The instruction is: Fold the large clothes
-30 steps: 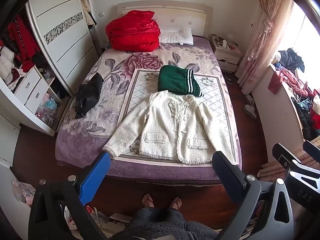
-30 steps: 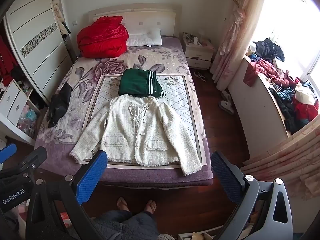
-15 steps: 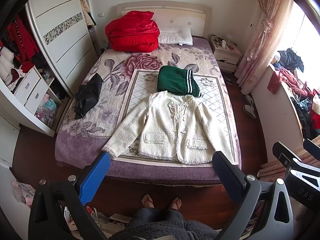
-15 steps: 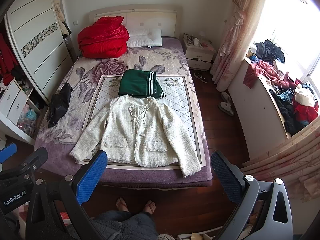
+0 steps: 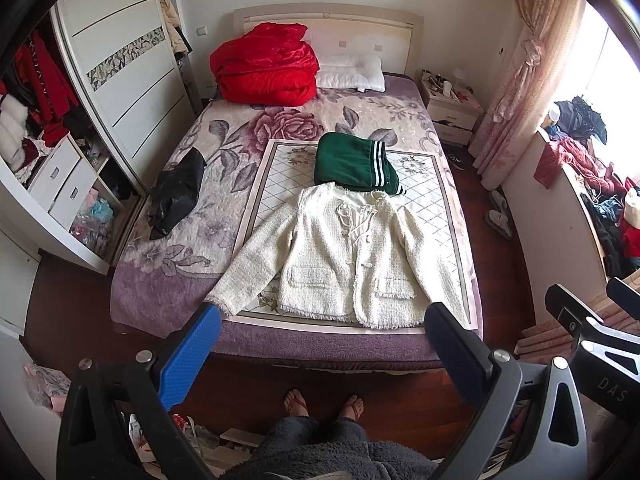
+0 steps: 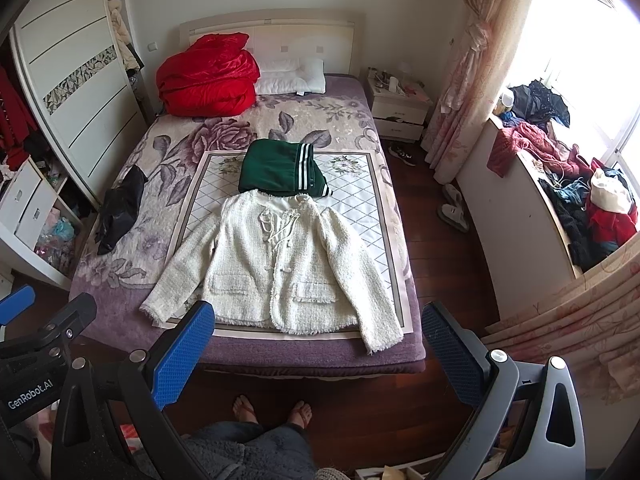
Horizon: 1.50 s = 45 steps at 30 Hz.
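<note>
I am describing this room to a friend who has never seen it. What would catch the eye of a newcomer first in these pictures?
First the white jacket, spread flat with its sleeves out on the quilted mat at the foot of the bed. Next the red bedding piled at the headboard beside a white pillow, and the folded green garment touching the jacket's collar. Both open grippers, left gripper and right gripper, hang over the floor.

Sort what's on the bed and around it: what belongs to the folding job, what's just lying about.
Belongs to the job:
white jacket, spread flat, unfolded
green garment, already folded, behind the jacket
left gripper, open, empty
right gripper, open, empty

Just lying about:
red quilt
pillow
black garment
clothes heap by the window
</note>
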### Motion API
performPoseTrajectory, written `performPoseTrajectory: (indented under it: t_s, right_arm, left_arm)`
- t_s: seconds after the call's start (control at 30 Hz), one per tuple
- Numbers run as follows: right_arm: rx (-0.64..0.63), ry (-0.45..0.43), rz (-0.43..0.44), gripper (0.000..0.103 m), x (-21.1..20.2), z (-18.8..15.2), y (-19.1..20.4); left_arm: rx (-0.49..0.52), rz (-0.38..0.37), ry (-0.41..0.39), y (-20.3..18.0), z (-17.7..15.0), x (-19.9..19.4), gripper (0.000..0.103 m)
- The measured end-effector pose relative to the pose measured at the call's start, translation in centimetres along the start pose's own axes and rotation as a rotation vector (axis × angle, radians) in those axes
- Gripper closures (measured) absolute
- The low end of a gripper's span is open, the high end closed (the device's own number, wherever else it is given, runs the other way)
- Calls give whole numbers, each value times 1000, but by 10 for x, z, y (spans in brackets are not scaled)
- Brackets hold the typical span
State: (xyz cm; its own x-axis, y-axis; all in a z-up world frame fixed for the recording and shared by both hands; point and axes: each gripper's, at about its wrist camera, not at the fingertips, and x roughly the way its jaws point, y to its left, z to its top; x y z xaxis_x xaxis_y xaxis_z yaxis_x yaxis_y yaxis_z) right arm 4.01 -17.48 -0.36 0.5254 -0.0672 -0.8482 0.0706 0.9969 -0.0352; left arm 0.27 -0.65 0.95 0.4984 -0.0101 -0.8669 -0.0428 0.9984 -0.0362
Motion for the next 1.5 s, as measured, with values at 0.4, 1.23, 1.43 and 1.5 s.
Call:
performPoseTrajectory:
  t_s: [0.4, 1.23, 1.43, 1.5]
  right_arm:
    - [1, -3, -1, 0, -2, 0, 3]
    - [0, -5, -2, 0, -3, -2, 1]
    - [1, -5, -2, 0, 0, 1, 3]
    - [0, -4, -4, 0, -3, 8, 3]
  left_arm:
    - [2, -2, -5, -3, 3, -2, 0]
    - [13, -8, -17, -5, 3, -3, 0]
    - [14, -8, -17, -3, 1, -3, 0]
    - [15, -7, -19, -3, 1, -3, 0]
